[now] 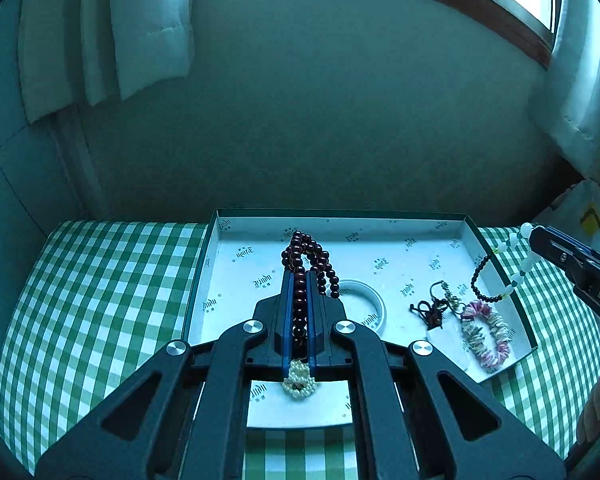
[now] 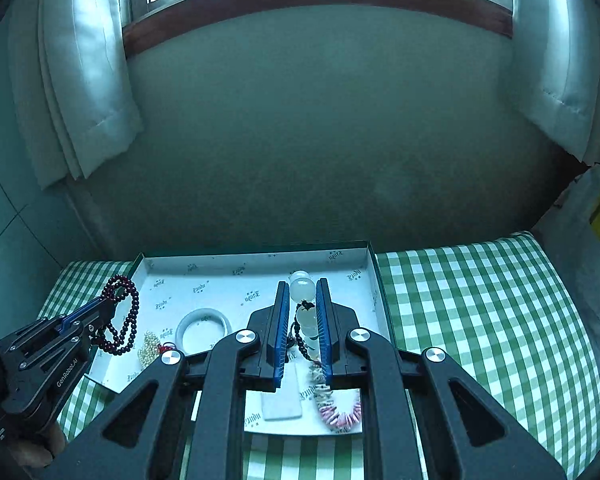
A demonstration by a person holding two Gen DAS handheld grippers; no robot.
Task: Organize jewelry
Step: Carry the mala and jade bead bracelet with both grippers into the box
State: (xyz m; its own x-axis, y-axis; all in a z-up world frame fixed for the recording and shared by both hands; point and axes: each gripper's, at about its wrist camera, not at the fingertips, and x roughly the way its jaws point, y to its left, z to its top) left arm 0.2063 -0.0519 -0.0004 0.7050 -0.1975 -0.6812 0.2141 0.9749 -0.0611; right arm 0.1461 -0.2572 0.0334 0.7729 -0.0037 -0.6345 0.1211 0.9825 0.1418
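A dark red bead strand (image 1: 300,300) is clamped between the narrow jaws of the left gripper (image 1: 299,280), its loops spilling past the fingertips above the open box (image 1: 380,224). A pale bead bracelet (image 2: 305,312) is pinched in the right gripper (image 2: 303,292), dark beads dangling beside it. Just right of the left gripper a white bangle (image 1: 376,300) is seen on the box floor; further right, a pink shell bracelet (image 1: 485,332). A pearl cluster (image 1: 299,380) is glimpsed beneath its palm. A green checked cloth (image 2: 480,300) is spread underneath.

left gripper (image 1: 299,300) clamped, right gripper (image 2: 303,320) clamped
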